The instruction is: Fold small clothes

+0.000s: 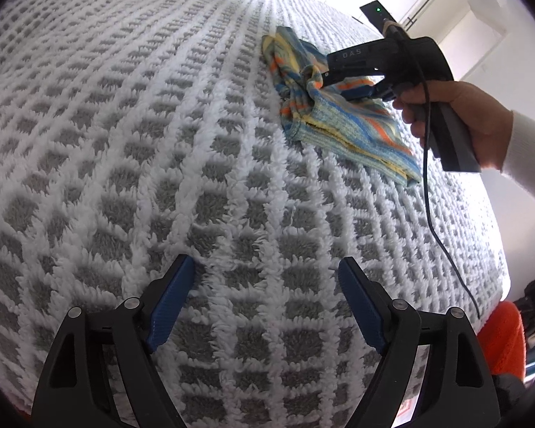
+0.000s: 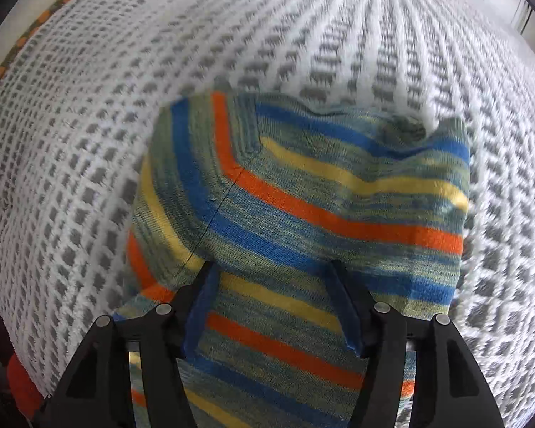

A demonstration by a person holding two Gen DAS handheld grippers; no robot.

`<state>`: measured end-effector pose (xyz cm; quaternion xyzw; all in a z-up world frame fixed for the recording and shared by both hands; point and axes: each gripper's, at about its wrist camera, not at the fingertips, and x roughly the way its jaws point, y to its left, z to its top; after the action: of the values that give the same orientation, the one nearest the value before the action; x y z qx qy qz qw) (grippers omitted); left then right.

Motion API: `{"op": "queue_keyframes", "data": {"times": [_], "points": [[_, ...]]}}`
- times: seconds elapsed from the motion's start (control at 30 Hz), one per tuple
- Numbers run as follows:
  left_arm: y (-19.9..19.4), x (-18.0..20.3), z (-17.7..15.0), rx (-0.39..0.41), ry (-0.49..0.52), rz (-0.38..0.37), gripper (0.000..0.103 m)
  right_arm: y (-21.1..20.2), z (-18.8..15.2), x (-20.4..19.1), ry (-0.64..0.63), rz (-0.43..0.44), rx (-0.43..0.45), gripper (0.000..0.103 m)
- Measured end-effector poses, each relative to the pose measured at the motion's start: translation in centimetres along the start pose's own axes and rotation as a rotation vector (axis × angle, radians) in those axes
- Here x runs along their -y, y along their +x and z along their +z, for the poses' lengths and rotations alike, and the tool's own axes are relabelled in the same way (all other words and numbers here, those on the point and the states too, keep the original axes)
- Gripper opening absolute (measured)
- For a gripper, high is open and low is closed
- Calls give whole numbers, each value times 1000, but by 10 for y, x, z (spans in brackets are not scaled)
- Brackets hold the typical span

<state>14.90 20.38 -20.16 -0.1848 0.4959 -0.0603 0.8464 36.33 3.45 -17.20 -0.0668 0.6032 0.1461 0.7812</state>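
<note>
Jaws of the left gripper (image 1: 266,274) stand spread wide with nothing between them, low over bare blanket (image 1: 132,149) at the near edge of its view. Jaws of the right gripper (image 2: 273,280) are also parted, one blue pad (image 2: 199,306) on each side of a raised fold of the garment (image 2: 303,185); whether they press the cloth or only straddle it cannot be told. From the left wrist view the right gripper (image 1: 324,80) sits far and to the right, its tips at a bunched part of the garment (image 1: 339,121), held by a hand (image 1: 456,121) in a white sleeve. The striped knit piece, in blue, orange, yellow and green, lies crumpled on the white and grey waffle blanket, well apart from the left gripper. A cable (image 1: 431,214) hangs from the right gripper across the blanket.
</note>
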Motion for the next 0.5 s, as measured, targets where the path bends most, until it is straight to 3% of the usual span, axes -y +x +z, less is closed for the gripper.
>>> {"op": "queue_keyframes", "data": {"times": [0.13,0.27,0.43,0.5], "points": [[2,5,1,-4,23,19,86,-23,-3,-2,-15,13,63,62],[4,7,0,-3,35,28,87,-66,-26,-8,-77,32,175,62],[5,11,-4,-2,55,39,88,-110,-101,3,-61,32,317,65],[7,16,-7,0,71,50,90,-106,-131,10,-49,19,325,67]]}}
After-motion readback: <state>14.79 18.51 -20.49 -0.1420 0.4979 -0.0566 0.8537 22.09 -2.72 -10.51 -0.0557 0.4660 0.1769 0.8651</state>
